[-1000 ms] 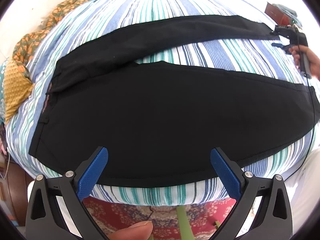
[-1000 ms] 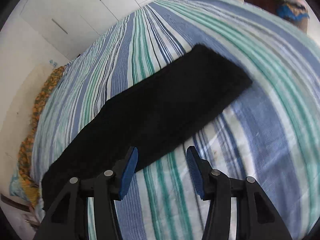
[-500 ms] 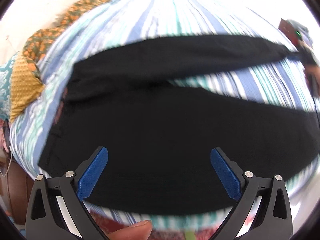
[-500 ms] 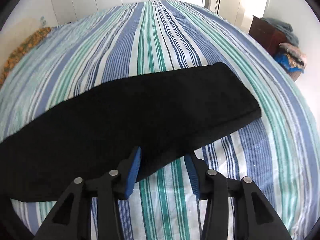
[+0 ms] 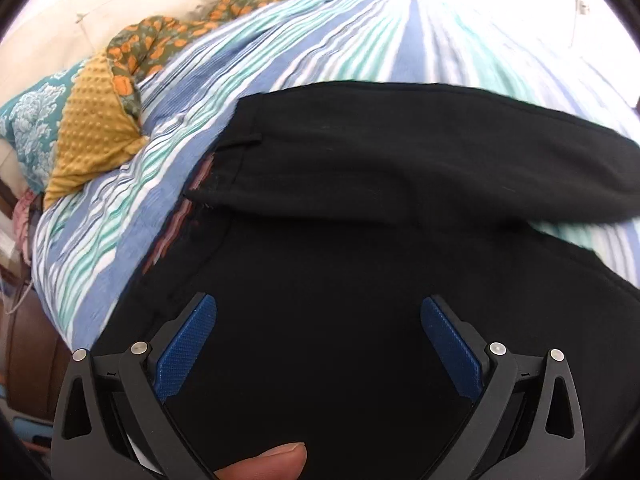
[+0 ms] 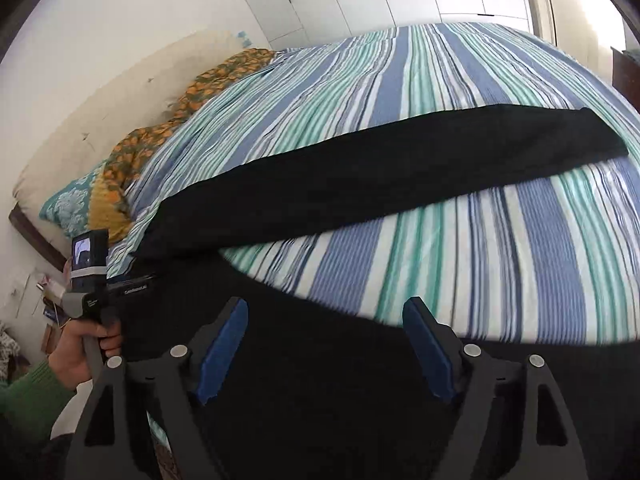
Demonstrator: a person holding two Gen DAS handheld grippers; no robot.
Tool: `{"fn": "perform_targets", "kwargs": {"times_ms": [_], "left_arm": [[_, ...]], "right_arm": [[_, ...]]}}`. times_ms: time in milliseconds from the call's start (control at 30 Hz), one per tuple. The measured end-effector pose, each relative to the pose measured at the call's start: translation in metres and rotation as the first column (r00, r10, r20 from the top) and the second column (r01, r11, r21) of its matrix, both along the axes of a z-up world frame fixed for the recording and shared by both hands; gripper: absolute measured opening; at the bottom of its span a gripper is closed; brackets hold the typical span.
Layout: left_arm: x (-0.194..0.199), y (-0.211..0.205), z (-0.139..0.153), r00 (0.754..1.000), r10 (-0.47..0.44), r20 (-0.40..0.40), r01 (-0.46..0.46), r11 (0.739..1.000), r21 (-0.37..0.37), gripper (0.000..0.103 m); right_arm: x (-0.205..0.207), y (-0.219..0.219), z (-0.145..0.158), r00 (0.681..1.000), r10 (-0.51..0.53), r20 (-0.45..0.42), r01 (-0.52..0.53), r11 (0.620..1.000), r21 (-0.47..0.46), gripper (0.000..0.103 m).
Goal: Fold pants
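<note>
The black pants (image 5: 360, 240) lie spread flat on the striped bed (image 6: 460, 100), legs running long toward my right. My left gripper (image 5: 318, 344) hangs spread and empty just above the waistband end, nearest it. My right gripper (image 6: 324, 344) hangs likewise spread and empty above the near leg.

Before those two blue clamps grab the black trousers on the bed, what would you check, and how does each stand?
1. Left gripper open: ok.
2. Right gripper open: ok.
3. Both over the near leg of the black pants: ok.
4. Cloth between the pads: cannot tell, no contact visible.
5. Far leg lying flat on the striped bedspread: ok.
6. Legs aligned for folding: not ok, they splay apart, bedspread showing between them.
</note>
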State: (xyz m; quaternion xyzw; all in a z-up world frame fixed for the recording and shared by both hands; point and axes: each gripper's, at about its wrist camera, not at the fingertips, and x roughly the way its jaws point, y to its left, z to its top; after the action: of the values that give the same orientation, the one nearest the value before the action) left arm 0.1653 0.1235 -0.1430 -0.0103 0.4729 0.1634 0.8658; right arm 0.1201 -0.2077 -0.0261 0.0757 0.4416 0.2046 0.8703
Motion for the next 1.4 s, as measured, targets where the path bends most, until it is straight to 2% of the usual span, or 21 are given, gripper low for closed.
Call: {"fn": "perform_targets", "kwargs": {"times_ms": [100, 167, 200, 267, 300, 367, 433, 467, 567, 667, 933, 1400], "left_arm": [[-0.017, -0.025, -0.001, 0.997, -0.082, 0.01, 0.082, 0.996, -0.036, 0.102], [-0.021, -0.038, -0.019, 0.992, -0.126, -0.032, 0.124, 0.99, -0.062, 0.102], [-0.022, -0.041, -0.027, 0.99, -0.132, -0.04, 0.129, 0.989, -0.068, 0.103], [-0.028, -0.044, -0.034, 0.992, -0.123, 0.016, 0.124, 0.99, -0.061, 0.103], [-0.031, -0.045, -0.037, 0.992, -0.122, 0.038, 0.124, 0.99, -0.062, 0.103], [-0.036, -0.045, -0.038, 0.989, -0.128, 0.072, 0.132, 0.99, -0.054, 0.102], [-0.036, -0.044, -0.038, 0.988, -0.134, 0.082, 0.138, 0.989, -0.053, 0.102], [-0.036, -0.04, -0.037, 0.987, -0.138, 0.087, 0.143, 0.988, -0.058, 0.102], [-0.04, -0.039, -0.036, 0.982, -0.159, 0.101, 0.166, 0.984, -0.06, 0.102], [-0.042, -0.038, -0.036, 0.98, -0.172, 0.103, 0.179, 0.982, -0.063, 0.102], [-0.04, -0.037, -0.038, 0.98, -0.178, 0.086, 0.184, 0.98, -0.069, 0.102], [-0.039, -0.037, -0.04, 0.981, -0.18, 0.073, 0.185, 0.98, -0.069, 0.102]], "right_arm": [[-0.033, 0.015, -0.016, 0.999, -0.03, -0.011, 0.029, 1.0, -0.009, 0.083], [-0.043, 0.02, -0.033, 0.997, -0.072, -0.033, 0.072, 0.997, -0.01, 0.083], [-0.043, 0.015, -0.044, 0.993, -0.1, -0.059, 0.1, 0.995, -0.008, 0.083], [-0.043, 0.007, -0.069, 0.974, -0.17, -0.149, 0.173, 0.985, 0.007, 0.083], [-0.045, 0.002, -0.076, 0.969, -0.195, -0.149, 0.202, 0.979, 0.039, 0.083], [-0.049, 0.002, -0.083, 0.978, -0.194, -0.082, 0.2, 0.977, 0.075, 0.096], [-0.049, 0.013, -0.09, 0.991, -0.131, -0.041, 0.133, 0.991, 0.03, 0.103], [-0.049, 0.02, -0.093, 0.994, -0.105, -0.017, 0.104, 0.994, -0.03, 0.103], [-0.052, 0.031, -0.097, 0.997, -0.067, 0.031, 0.07, 0.99, -0.125, 0.103], [-0.051, 0.028, -0.098, 0.997, -0.075, 0.022, 0.077, 0.99, -0.122, 0.103], [-0.05, 0.032, -0.099, 0.998, -0.06, 0.011, 0.061, 0.98, -0.188, 0.103], [-0.045, 0.041, -0.102, 0.998, -0.056, -0.002, 0.054, 0.974, -0.221, 0.103]]}}
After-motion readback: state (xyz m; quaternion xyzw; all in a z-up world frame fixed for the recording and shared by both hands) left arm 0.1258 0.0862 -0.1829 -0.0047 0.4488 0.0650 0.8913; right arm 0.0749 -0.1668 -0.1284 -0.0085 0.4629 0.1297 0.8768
